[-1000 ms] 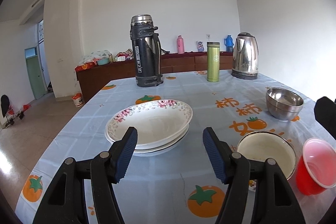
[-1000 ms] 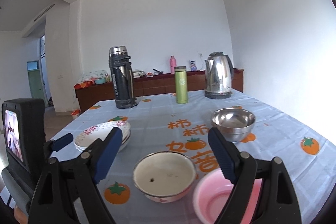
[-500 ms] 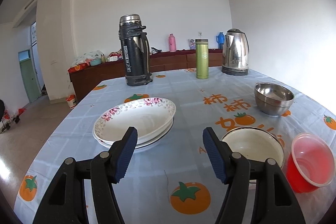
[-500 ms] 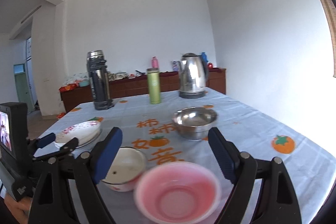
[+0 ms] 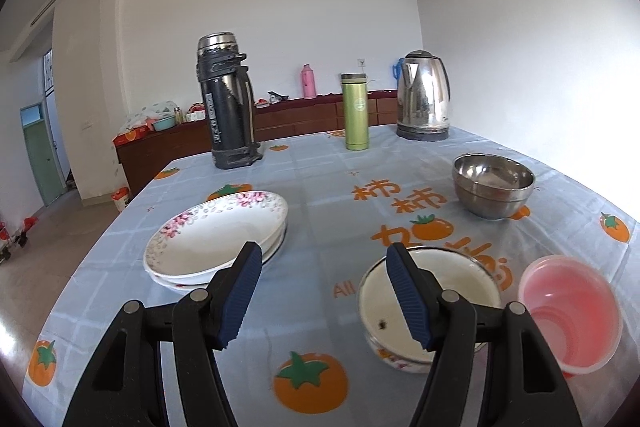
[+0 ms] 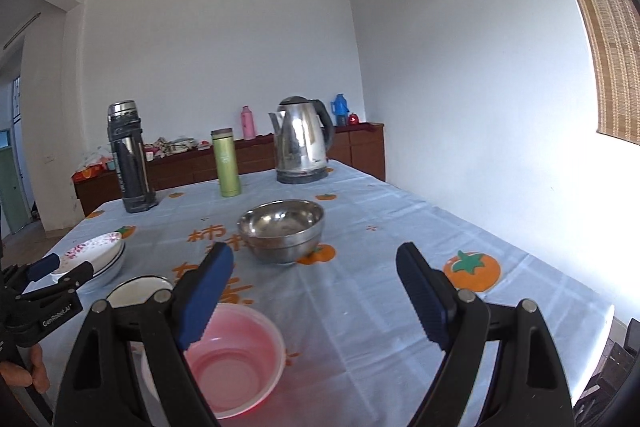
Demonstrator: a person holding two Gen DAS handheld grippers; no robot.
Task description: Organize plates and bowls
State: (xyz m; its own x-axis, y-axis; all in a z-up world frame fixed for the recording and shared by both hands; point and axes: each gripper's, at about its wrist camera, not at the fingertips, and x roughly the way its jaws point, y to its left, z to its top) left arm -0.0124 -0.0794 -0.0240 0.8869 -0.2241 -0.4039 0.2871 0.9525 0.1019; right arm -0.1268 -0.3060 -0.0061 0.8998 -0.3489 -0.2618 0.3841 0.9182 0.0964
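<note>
Steel bowl (image 6: 281, 230) (slick, curved) could skid from the right tongs (image 6: 316, 295); both tongs gape apart, left tongs (image 5: 324, 295) empty too.

White plastered walls (image 6: 224, 39) enclose the room. A dark wooden sideboard (image 5: 304, 119) runs along the far wall, cluttered with small items. At left, a green door (image 5: 40, 155) opens off a pale tiled floor (image 5: 52, 239). At right, a woven bamboo blind (image 6: 600, 27) hangs over a window, from which strong daylight falls across the table's blue tablecloth (image 6: 400, 227) printed with orange fruit.
</note>
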